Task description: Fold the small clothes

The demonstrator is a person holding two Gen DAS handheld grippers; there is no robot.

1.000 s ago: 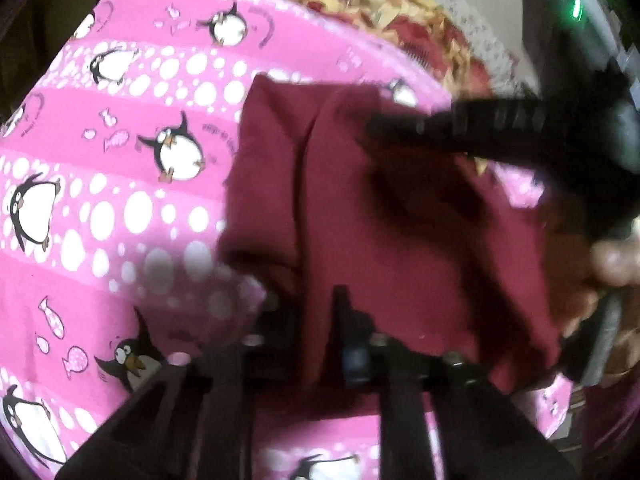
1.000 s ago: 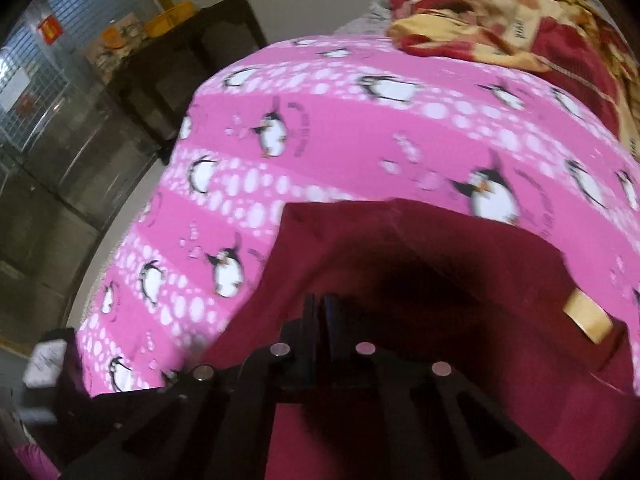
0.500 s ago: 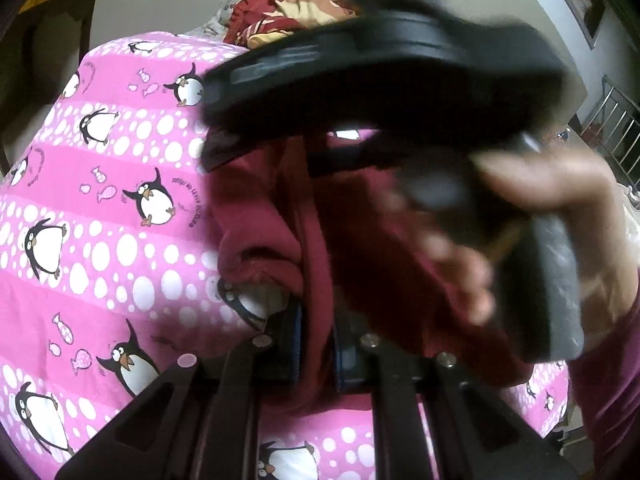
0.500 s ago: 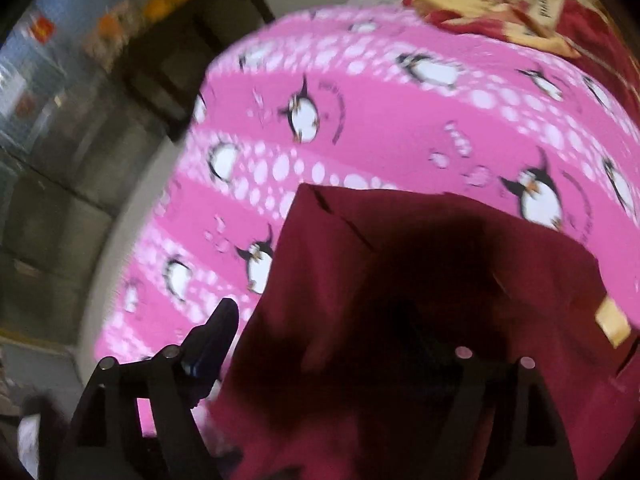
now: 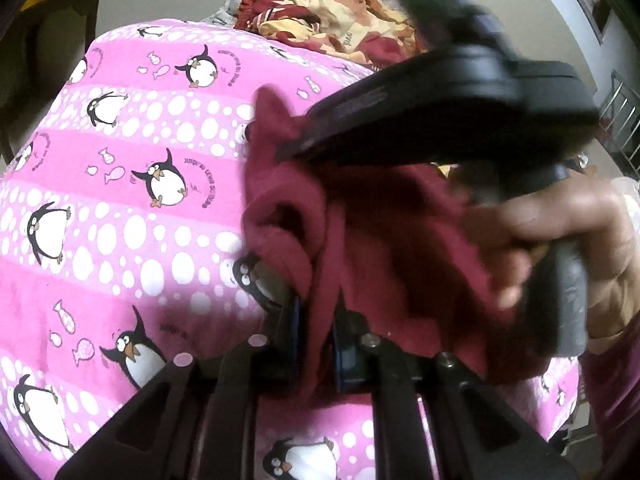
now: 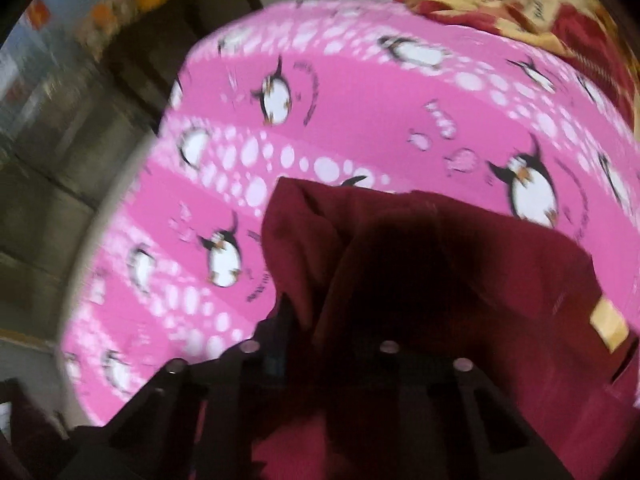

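A maroon garment (image 5: 380, 240) lies bunched on a pink penguin blanket (image 5: 140, 240). My left gripper (image 5: 316, 340) is shut on a hanging fold of it, which rises between the two fingers. In the left wrist view a hand (image 5: 560, 232) holds the right tool's black housing (image 5: 460, 92) over the garment. In the right wrist view, which is blurred, the garment (image 6: 440, 260) shows a tan label (image 6: 610, 326) at its right edge. My right gripper (image 6: 316, 320) is closing, with a fold near the garment's left edge between its jaws.
The blanket (image 6: 360, 100) covers a bed that drops off at the left to floor and dark furniture (image 6: 160, 40). Crumpled red and yellow bedding (image 5: 340, 28) lies at the far end, also seen as red and yellow bedding (image 6: 520, 0) from the right wrist.
My right gripper opened wide, shifted along the garment, and came in on a fold near its left edge. The left gripper kept its hold as the cloth bunched up higher.
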